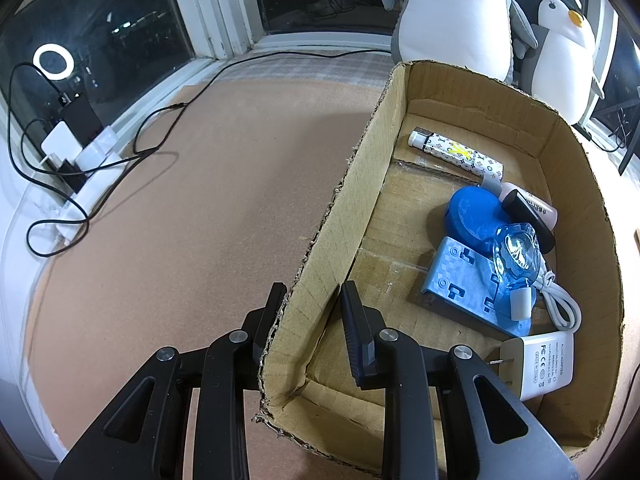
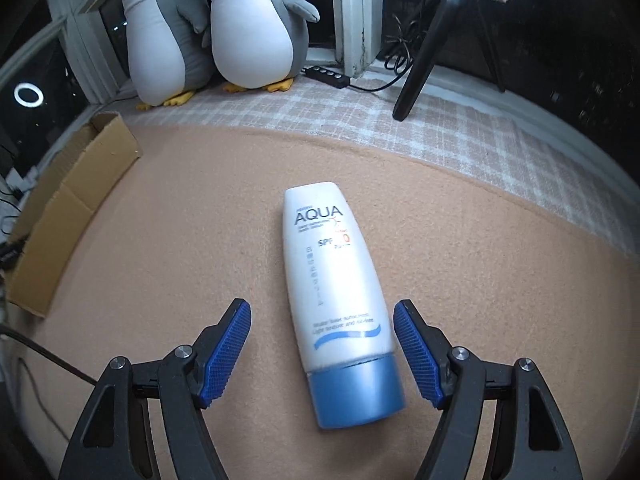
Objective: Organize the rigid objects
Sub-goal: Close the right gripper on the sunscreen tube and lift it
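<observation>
Through left wrist view: left gripper point(image 1: 310, 300) clamped on near wall of brown cardboard box point(image 1: 584, 200), steadying it; right wrist view: right gripper point(image 2: 322, 326) apart, straddling white sunscreen tube with blue cap point(image 2: 334, 272) lying on tan felt mat point(image 2: 160, 240); best close squarely on body above cap.

Behind my work surface, two plush penguins point(image 2: 208, 36) stand side by side against the dark window point(image 2: 540, 52), their yellow feet on a checked cloth point(image 2: 400, 128). A black tripod leg point(image 2: 420, 60) rests on that cloth to their right, with an inline switch cable point(image 2: 328, 74) running along the sill. A ring light's reflection point(image 1: 53, 61) glows in the glass on my far left. Below it, black cables point(image 1: 120, 160) loop across the tan felt mat point(image 1: 180, 220) toward white chargers on a power strip point(image 1: 86, 164).
</observation>
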